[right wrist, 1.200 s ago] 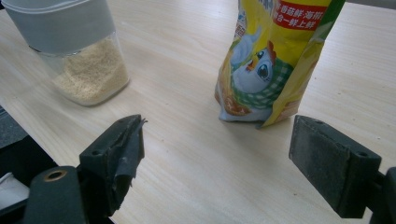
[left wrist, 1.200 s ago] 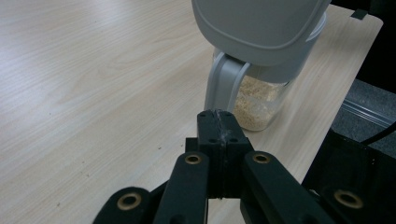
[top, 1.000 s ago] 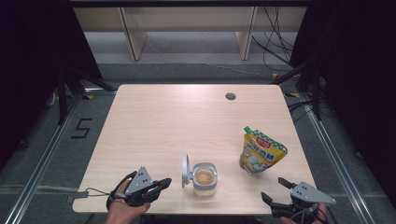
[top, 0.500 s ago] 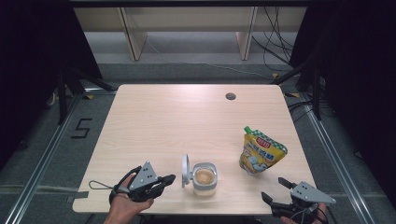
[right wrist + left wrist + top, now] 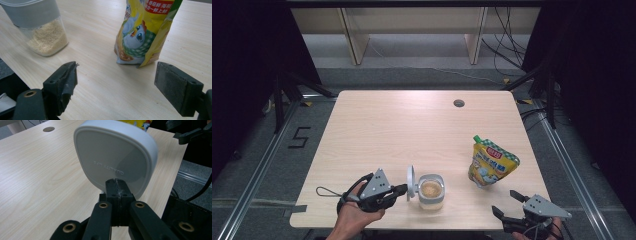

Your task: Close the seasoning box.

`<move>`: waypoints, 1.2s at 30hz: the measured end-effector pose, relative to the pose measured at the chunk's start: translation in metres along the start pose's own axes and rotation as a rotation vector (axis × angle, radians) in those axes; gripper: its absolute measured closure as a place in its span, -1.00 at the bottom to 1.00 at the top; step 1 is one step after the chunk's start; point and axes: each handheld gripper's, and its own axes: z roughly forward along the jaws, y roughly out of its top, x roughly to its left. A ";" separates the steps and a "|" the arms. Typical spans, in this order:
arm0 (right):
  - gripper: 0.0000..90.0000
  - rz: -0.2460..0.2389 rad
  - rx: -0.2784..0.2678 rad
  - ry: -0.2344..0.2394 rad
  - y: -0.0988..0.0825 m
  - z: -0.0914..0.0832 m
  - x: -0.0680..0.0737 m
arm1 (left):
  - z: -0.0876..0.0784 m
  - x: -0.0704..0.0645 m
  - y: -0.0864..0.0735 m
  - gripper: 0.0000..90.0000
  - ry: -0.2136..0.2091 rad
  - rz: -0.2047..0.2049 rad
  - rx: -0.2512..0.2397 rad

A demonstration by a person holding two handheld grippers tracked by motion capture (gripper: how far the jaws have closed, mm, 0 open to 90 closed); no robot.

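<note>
A small clear container (image 5: 431, 190) of pale granules stands near the table's front edge, its white hinged lid (image 5: 411, 182) flipped up on the left side. My left gripper (image 5: 402, 189) is shut, its tips right at the lid's lower edge. In the left gripper view the closed jaws meet in front of the lid (image 5: 115, 157), with the tips of the left gripper (image 5: 117, 185) against it; nothing is clamped between them. A yellow stand-up pouch (image 5: 492, 164) with a green top stands to the right. My right gripper (image 5: 505, 202) is open at the front right, pointing toward the pouch (image 5: 142, 32) and the container (image 5: 42, 32).
The light wooden table (image 5: 412, 125) has a round cable hole (image 5: 458, 103) near its far right. Grey floor and metal rails surround the table, and shelving legs stand beyond the far edge.
My left gripper has moved a little right and up, from just short of the lid to its edge. The right gripper, pouch and container have stayed put.
</note>
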 end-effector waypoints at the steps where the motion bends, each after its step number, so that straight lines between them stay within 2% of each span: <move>1: -0.57 0.000 0.000 0.000 0.000 0.000 0.000 | 0.000 -0.001 0.001 0.98 0.000 -0.001 0.004; 5: -0.57 0.008 0.003 0.006 0.000 0.000 0.001 | 0.002 -0.002 0.003 0.98 0.001 -0.001 0.002; 8: -0.57 0.008 0.003 0.008 0.000 0.000 0.001 | 0.003 -0.002 0.007 0.98 -0.004 0.019 -0.003; 10: -0.57 0.007 0.003 0.008 0.000 0.001 0.001 | 0.004 -0.003 0.008 0.98 -0.007 0.009 0.000; 12: -0.57 0.006 0.003 0.009 0.000 0.001 0.001 | 0.004 -0.004 0.009 0.98 0.000 0.017 0.002; 13: -0.56 0.009 0.002 0.012 0.000 0.001 0.001 | 0.006 -0.005 0.010 0.98 -0.015 0.013 -0.004; 14: -0.56 0.008 0.003 0.012 0.000 0.001 0.001 | 0.006 -0.005 0.011 0.98 -0.019 0.027 -0.002; 16: -0.56 0.006 0.003 0.012 0.000 0.001 0.001 | 0.007 -0.006 0.012 0.98 -0.013 0.032 0.006; 18: -0.56 0.008 0.004 0.012 0.000 0.001 0.001 | 0.011 -0.009 0.015 0.98 -0.027 0.028 0.003; 20: -0.56 0.009 0.005 0.013 0.000 0.001 0.001 | 0.013 -0.009 0.016 0.98 -0.030 0.045 0.010; 21: -0.56 0.008 0.005 0.013 0.000 0.001 0.001 | 0.014 -0.011 0.017 0.98 -0.035 0.032 0.010; 22: -0.56 0.011 0.007 0.014 0.000 0.000 0.002 | 0.015 -0.010 0.018 0.98 -0.037 0.050 0.012; 24: -0.56 0.009 0.005 0.016 0.000 0.001 0.001 | 0.016 -0.012 0.019 0.98 -0.038 0.033 0.005; 26: -0.56 0.008 0.003 0.016 0.000 0.001 0.001 | 0.016 -0.011 0.020 0.98 -0.041 0.052 0.006; 33: -0.56 0.008 0.004 0.016 0.000 0.001 0.001 | 0.012 -0.010 0.018 0.96 -0.042 0.030 -0.008; 34: -0.56 0.009 0.005 0.016 0.000 0.001 0.001 | 0.010 -0.010 0.017 0.96 -0.037 0.014 -0.007; 35: -0.56 0.008 0.005 0.016 0.000 0.001 0.001 | 0.010 -0.008 0.017 0.95 -0.038 0.027 -0.006; 36: -0.56 0.010 0.007 0.014 0.000 0.001 0.002 | 0.009 -0.008 0.015 0.95 -0.034 0.014 -0.009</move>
